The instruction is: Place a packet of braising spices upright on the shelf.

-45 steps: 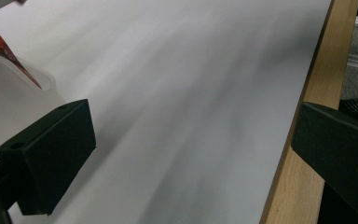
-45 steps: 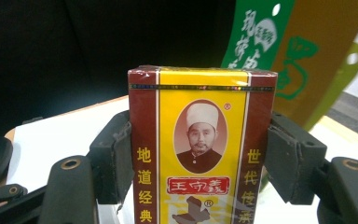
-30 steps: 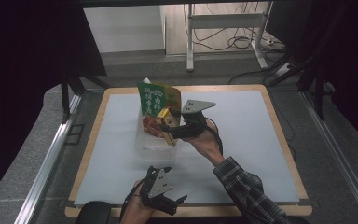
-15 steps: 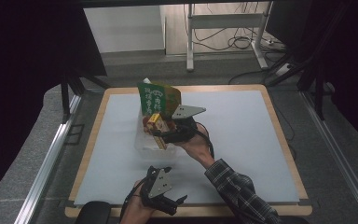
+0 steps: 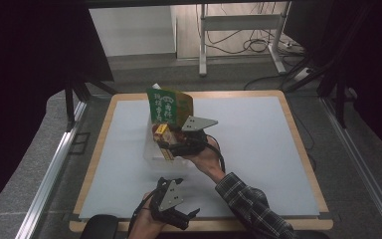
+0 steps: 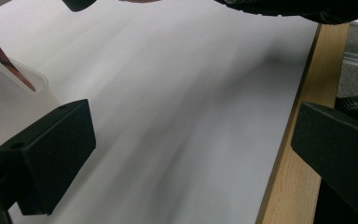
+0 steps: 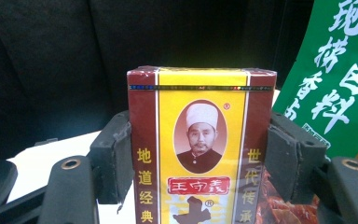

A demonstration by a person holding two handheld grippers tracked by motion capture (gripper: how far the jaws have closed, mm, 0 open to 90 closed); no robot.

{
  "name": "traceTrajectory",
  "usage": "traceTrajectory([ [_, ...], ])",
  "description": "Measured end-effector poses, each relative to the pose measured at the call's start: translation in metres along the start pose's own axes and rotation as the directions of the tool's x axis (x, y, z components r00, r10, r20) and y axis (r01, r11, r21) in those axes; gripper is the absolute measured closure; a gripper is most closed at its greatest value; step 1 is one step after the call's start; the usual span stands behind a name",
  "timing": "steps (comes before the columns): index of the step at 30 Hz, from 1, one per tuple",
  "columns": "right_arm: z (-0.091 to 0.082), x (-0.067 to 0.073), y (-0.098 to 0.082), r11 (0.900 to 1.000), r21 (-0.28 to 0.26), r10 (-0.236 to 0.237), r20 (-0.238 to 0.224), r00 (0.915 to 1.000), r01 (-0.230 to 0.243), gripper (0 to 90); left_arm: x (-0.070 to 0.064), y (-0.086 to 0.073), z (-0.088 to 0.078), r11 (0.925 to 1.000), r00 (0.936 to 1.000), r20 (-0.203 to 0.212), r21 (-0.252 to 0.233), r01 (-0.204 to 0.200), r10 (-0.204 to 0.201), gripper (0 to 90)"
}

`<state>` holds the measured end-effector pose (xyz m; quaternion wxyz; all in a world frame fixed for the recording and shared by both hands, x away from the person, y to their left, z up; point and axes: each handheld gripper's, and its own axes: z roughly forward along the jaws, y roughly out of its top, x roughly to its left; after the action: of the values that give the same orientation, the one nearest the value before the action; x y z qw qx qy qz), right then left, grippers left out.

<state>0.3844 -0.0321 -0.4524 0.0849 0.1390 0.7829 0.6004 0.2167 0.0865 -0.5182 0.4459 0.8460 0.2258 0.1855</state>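
Now my left gripper (image 5: 176, 215) rests near the table's (image 5: 278, 149) front edge, jaws spread apart, gripping nothing. Further right, my right gripper (image 7: 198, 154) clamps the yellow-and-maroon box (image 7: 200, 149) over the clear container (image 5: 151, 155), beside the green packet (image 5: 166, 105).

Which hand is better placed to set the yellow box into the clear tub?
Right: the right gripper already clamps the yellow box over the clear tub. The left gripper sits open near the table edge.

Looking like a lab recording setup: black curtains (image 5: 30, 74) surrounding a table (image 5: 298, 124), cables (image 5: 248, 45) trailing on floor, metal stand (image 5: 204, 35) standing behind.
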Motion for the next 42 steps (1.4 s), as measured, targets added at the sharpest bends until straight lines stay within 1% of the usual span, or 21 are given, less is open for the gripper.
traceTrajectory([
  [1, 0.001, 0.0, 0.0, 1.0, 0.006, 0.0, 0.0, 1.0, 0.0, 32.3, 0.0, 0.0, 0.0, 1.0, 1.0, 0.001, -0.001, 0.001, -0.001, 0.0],
  [3, 0.0, 0.001, -0.002, 1.0, -0.001, -0.008, 0.001, 1.0, 0.008, 32.3, 0.0, 0.0, 0.0, 1.0, 1.0, 0.001, -0.002, 0.001, -0.001, 0.0],
  [6, -0.003, 0.002, -0.004, 1.0, -0.009, -0.006, 0.003, 1.0, 0.006, 32.4, 0.0, 0.0, 0.0, 1.0, 1.0, 0.001, 0.0, 0.0, 0.0, 0.0],
  [11, -0.01, 0.001, -0.003, 1.0, 0.006, 0.016, 0.01, 0.9998, -0.017, 32.4, 0.0, 0.0, 0.001, 1.0, 1.0, 0.003, -0.001, -0.002, 0.002, 0.0],
  [15, -0.015, -0.001, -0.006, 0.999, -0.008, 0.041, 0.004, 0.9992, -0.041, 32.4, 0.0, 0.0, 0.001, 1.0, 1.0, 0.004, 0.0, -0.002, 0.002, 0.0],
  [17, -0.016, -0.002, -0.006, 0.999, -0.004, 0.046, 0.001, 0.9989, -0.046, 32.5, -0.001, 0.0, 0.001, 1.0, 1.0, 0.005, 0.0, -0.002, 0.002, 0.0],
  [20, -0.017, -0.001, -0.005, 0.999, 0.009, 0.032, 0.002, 0.9995, -0.032, 32.5, -0.001, 0.0, 0.001, 1.0, 1.0, 0.004, 0.001, -0.003, 0.003, 0.0],
  [24, -0.018, 0.004, -0.006, 1.0, 0.023, -0.01, 0.014, 0.9999, 0.01, 32.6, -0.001, 0.0, 0.001, 1.0, 1.0, 0.005, 0.003, -0.004, 0.004, 0.0],
  [26, -0.018, 0.006, -0.005, 0.999, 0.032, -0.019, 0.018, 0.9996, 0.019, 32.7, -0.002, 0.0, 0.001, 1.0, 1.0, 0.006, 0.003, -0.006, 0.006, 0.0],
  [29, -0.02, 0.007, -0.004, 0.999, 0.05, -0.022, 0.025, 0.9994, 0.021, 32.7, -0.002, 0.0, 0.002, 1.0, 1.0, 0.007, 0.004, -0.007, 0.007, 0.0],
  [39, -0.02, 0.008, -0.003, 0.998, 0.069, -0.014, 0.03, 0.9995, 0.012, 32.8, -0.002, 0.0, 0.002, 0.9999, 0.9999, 0.009, 0.008, -0.01, 0.01, 0.0],
  [42, -0.019, 0.009, -0.002, 0.996, 0.081, -0.026, 0.027, 0.9993, 0.024, 32.9, -0.002, 0.0, 0.002, 0.9999, 0.9999, 0.01, 0.009, -0.014, 0.014, 0.0],
])
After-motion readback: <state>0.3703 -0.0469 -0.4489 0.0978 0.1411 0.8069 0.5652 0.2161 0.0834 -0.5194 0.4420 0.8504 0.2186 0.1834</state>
